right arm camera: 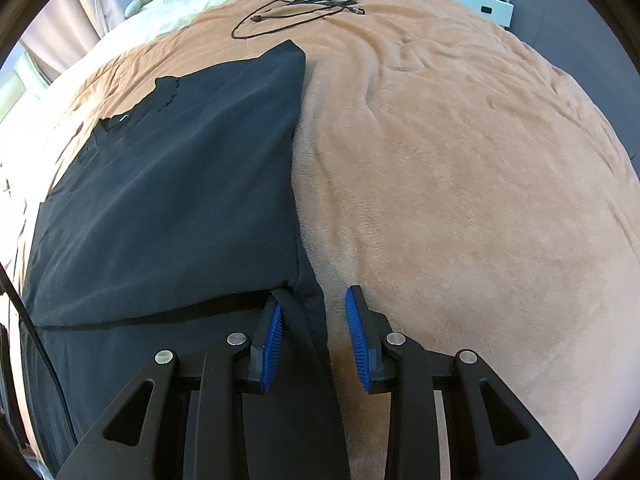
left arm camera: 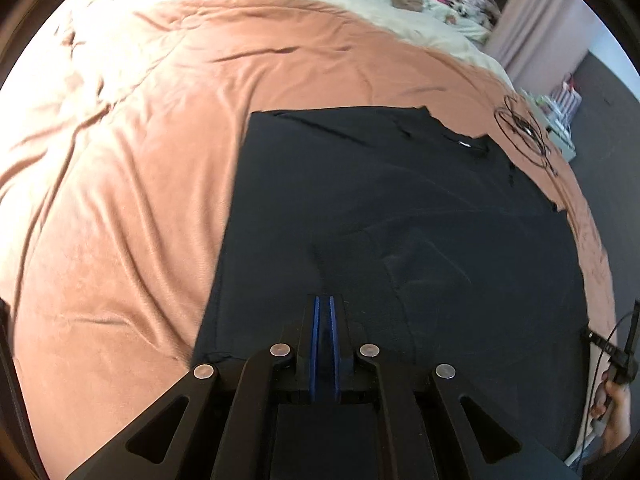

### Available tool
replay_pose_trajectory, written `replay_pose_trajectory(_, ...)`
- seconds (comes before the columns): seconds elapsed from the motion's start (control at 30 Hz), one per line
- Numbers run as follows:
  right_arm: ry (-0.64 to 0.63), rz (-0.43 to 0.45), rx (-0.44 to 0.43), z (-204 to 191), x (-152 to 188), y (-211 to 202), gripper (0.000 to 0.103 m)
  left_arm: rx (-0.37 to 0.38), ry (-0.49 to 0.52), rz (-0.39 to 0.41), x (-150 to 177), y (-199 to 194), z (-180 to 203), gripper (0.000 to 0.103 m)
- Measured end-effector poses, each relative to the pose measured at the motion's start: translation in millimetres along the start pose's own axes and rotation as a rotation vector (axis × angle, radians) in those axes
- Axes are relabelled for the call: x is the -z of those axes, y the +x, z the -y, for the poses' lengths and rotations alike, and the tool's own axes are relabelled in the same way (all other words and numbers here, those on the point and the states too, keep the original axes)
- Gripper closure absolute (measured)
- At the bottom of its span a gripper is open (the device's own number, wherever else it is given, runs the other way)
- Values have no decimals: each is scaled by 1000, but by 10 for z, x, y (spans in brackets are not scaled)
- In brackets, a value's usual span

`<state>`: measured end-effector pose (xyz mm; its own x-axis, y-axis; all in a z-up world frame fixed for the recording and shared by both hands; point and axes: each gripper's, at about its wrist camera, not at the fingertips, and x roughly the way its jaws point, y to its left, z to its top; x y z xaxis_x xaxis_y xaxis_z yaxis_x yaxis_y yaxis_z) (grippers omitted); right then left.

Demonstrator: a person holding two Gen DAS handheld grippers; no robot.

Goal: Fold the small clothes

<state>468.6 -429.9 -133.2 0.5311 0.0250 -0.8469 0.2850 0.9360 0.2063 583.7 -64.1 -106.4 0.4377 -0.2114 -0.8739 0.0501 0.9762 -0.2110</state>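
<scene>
Bright daylight from the head of the bed, bleaching the blanket pale at its left edge. Soft shadows in the folds. Shirt nearly featureless black, detail lost. Heavy fisheye bending, dark vignette in every corner. Slight blur toward the far edge.

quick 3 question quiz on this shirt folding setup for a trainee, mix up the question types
1. True or false: the left tongs are spread wide open.
2. The black shirt lies on: A) a wooden table B) a brown blanket C) a tiled floor
3. Fill in: beyond the shirt's far edge lies a coiled black ____.

Key: 1 false, they are shut on shirt fabric, while the right tongs are open; 2 B; 3 cable.
</scene>
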Motion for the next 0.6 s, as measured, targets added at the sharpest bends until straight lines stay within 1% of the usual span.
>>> replay_pose_trajectory(0.03, 0, 1, 0, -1, -5, -8, 76, 6, -14, -4, -7, 20, -56, 94)
replay_pose_trajectory(0.07, -2, 3, -1, -12, -3, -16, 76, 8, -20, -5, -10, 31, -74, 90)
replay_pose_trajectory(0.1, -7, 5, -7, -27, 1, -23, 76, 15, -26, -8, -6, 61, -100, 82)
replay_pose_trajectory(0.13, -12, 7, -14, -38, 5, -27, 76, 26, -29, -11, -5, 87, -104, 78)
replay_pose_trajectory(0.2, -23, 13, -19, -44, 10, -26, 76, 62, -33, -21, 7, 184, -78, 61)
replay_pose_trajectory(0.27, -30, 10, -12, -41, 7, -6, 76, 71, -27, -30, 12, 291, -12, 56)
replay_pose_trajectory(0.4, -30, 9, -7, -18, -19, 21, 76, 79, -23, -71, 14, 518, 54, 56)
replay_pose_trajectory(0.47, -33, 9, -5, -35, -9, 25, 76, 70, -11, -80, 15, 587, 104, 58)
replay_pose_trajectory(0.53, -39, 10, -3, -46, 3, 36, 76, 45, 4, -72, 26, 623, 146, 67)
replay_pose_trajectory(0.57, -42, 11, -2, -52, 4, 39, 76, 40, 10, -73, 27, 644, 161, 82)
replay_pose_trajectory(0.6, -45, 11, 0, -52, 7, 43, 76, 43, 26, -75, 28, 654, 182, 94)
